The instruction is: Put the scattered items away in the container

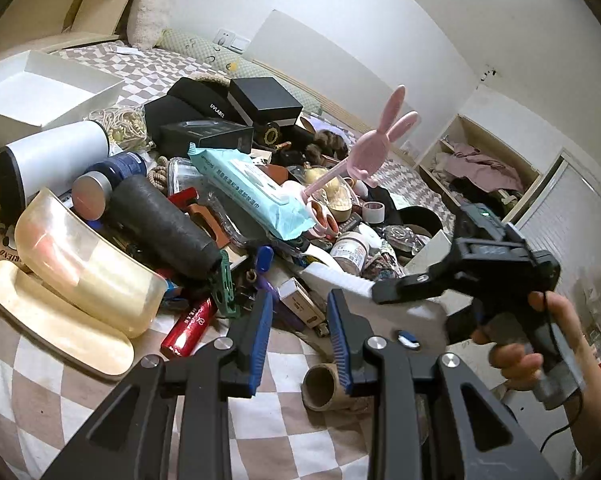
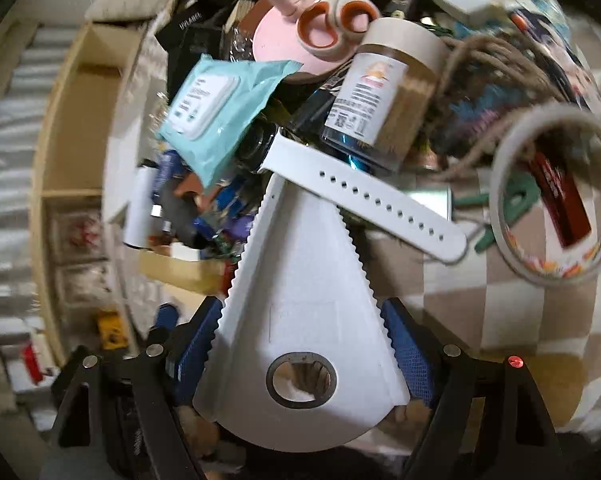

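Observation:
A heap of scattered items covers a checkered bedspread point(image 1: 40, 392). The white open box point(image 1: 40, 92) stands at the far left in the left wrist view. My left gripper point(image 1: 300, 300) hovers over the near edge of the heap, its blue pads a little apart with nothing between them. My right gripper point(image 2: 302, 312) is shut on a white wedge-shaped piece with serrated edges point(image 2: 300, 264) and a round hole. Seen from the left wrist, the right gripper point(image 1: 404, 292) comes in from the right in a person's hand point(image 1: 540, 344), and the white serrated piece point(image 1: 340, 278) is blurred.
The heap holds a teal wipes pack point(image 1: 252, 184), a pink bunny stand point(image 1: 376, 148), a white cylinder point(image 1: 52, 164), black boxes point(image 1: 264, 100), a red tube point(image 1: 188, 328) and a cardboard tube point(image 1: 324, 386). A white strap point(image 2: 364, 196), jar point(image 2: 388, 80) and tape roll point(image 2: 556, 196) lie ahead.

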The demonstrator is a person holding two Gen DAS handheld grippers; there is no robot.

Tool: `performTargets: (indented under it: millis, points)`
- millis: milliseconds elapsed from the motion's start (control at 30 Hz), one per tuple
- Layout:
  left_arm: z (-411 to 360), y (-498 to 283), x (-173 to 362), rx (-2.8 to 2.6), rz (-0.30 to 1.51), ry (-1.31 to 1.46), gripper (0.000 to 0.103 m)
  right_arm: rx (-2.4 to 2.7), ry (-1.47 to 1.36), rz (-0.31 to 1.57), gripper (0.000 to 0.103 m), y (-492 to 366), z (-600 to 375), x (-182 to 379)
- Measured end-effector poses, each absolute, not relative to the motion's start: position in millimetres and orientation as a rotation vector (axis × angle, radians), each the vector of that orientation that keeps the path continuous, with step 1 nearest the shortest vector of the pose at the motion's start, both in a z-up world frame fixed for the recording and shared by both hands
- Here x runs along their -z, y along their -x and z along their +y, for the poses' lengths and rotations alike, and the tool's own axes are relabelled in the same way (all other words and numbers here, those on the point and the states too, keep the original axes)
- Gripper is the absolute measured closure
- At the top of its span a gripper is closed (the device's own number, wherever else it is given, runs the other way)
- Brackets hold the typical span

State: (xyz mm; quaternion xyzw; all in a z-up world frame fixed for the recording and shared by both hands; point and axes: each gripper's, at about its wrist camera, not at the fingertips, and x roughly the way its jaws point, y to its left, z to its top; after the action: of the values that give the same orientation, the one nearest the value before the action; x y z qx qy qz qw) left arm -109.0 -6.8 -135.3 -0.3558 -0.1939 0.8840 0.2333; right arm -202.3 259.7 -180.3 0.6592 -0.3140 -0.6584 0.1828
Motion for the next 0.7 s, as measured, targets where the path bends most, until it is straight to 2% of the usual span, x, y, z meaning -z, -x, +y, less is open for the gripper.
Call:
performTargets:
  millis: [333, 600, 633, 667, 700]
  points:
    - [2, 107, 136, -2.449, -0.453, 0.985, 0.075, 1.780, -1.698, -1.169, 0.021, 178, 282, 166]
    - [9, 109, 141, -2.454, -0.396, 1.014, 0.074, 1.771, -1.576, -1.297, 0.021, 168, 310, 154]
    - [11, 109, 142, -2.455, -0.383, 1.016, 0.065, 1.773, -1.551, -1.314, 0.028, 167, 314, 150]
    - [13, 109, 142, -2.457, -0.367, 1.018, 0.055, 1.771, -1.525, -1.332, 0.041, 167, 318, 146]
    - [16, 108, 142, -2.459, -0.347, 1.019, 0.053, 1.758, -1.501, -1.357, 0.044, 168, 320, 143]
